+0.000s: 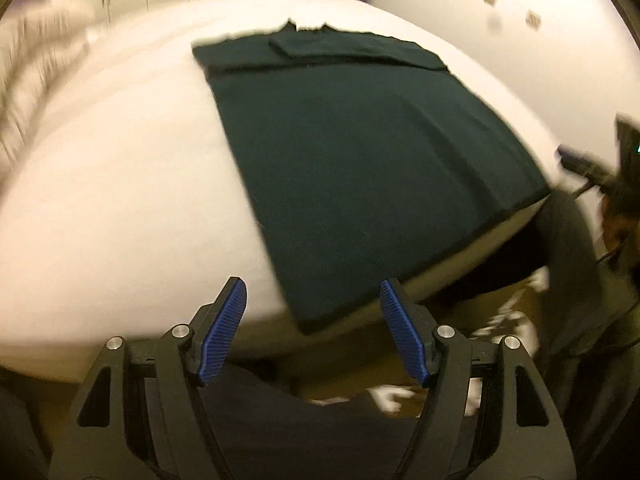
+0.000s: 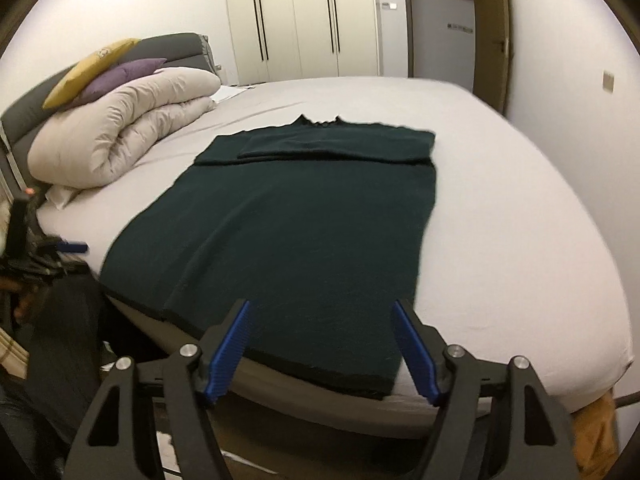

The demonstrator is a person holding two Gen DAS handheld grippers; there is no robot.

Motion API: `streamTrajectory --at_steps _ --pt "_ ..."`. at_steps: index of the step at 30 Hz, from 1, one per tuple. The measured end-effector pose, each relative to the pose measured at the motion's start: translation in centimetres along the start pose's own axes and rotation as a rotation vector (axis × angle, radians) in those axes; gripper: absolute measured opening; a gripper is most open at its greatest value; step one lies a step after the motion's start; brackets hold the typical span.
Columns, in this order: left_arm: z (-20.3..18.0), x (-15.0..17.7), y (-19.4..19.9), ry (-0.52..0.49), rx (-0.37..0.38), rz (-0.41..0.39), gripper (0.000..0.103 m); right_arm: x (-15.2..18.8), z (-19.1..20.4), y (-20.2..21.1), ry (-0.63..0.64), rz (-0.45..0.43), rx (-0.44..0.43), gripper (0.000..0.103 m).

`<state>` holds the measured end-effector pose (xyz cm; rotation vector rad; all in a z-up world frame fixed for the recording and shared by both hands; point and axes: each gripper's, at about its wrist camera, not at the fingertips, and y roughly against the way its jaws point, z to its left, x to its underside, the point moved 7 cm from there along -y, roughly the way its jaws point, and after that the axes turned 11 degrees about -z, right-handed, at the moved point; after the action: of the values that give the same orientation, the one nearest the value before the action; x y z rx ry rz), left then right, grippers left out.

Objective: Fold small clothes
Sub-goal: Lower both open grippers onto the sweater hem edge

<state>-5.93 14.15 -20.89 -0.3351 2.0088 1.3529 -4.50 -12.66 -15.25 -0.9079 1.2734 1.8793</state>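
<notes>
A dark green knit sweater (image 2: 296, 220) lies flat on the white bed (image 2: 500, 220), collar at the far end, sleeves folded across the chest, hem at the near bed edge. It also shows in the left wrist view (image 1: 360, 152). My left gripper (image 1: 312, 286) is open and empty, held above the sweater's near left hem corner at the bed edge. My right gripper (image 2: 320, 308) is open and empty, just above the hem near the sweater's right side. The left gripper also shows at the far left of the right wrist view (image 2: 48, 248). The right gripper appears at the right edge of the left wrist view (image 1: 580, 160).
A rolled beige duvet (image 2: 120, 132) with yellow and purple cushions (image 2: 108, 68) lies at the bed's head against a grey headboard. White wardrobes (image 2: 300, 16) and a doorway (image 2: 444, 20) stand behind. The floor (image 1: 500, 320) lies below the bed's near edge.
</notes>
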Motion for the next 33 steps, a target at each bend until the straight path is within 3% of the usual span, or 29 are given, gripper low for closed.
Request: streamTrajectory --at_steps 2,6,11,15,24,30,33 --pt "0.3 2.0 -0.1 0.060 0.041 0.042 0.069 0.0 -0.1 -0.1 0.010 -0.003 0.014 0.074" --pt "0.5 2.8 -1.8 0.108 0.062 0.108 0.069 -0.1 0.0 0.0 0.016 0.000 0.005 0.073" --pt "2.7 2.6 -3.3 0.255 0.094 0.101 0.069 -0.3 -0.6 0.1 -0.026 -0.002 -0.007 0.071" --pt "3.5 2.5 -3.8 0.367 0.170 0.085 0.068 -0.4 -0.8 0.0 -0.074 0.006 -0.041 0.070" --pt "5.3 2.8 -4.7 0.633 0.322 0.055 0.065 2.4 -5.6 -1.4 -0.446 0.122 -0.118 0.070" --pt "5.3 3.1 -4.7 0.671 0.351 0.058 0.065 5.2 -9.0 -2.2 -0.667 0.198 -0.093 0.069" --pt "5.4 3.3 -4.8 0.705 0.379 0.058 0.065 6.5 -9.7 -2.6 -0.788 0.235 -0.143 0.069"
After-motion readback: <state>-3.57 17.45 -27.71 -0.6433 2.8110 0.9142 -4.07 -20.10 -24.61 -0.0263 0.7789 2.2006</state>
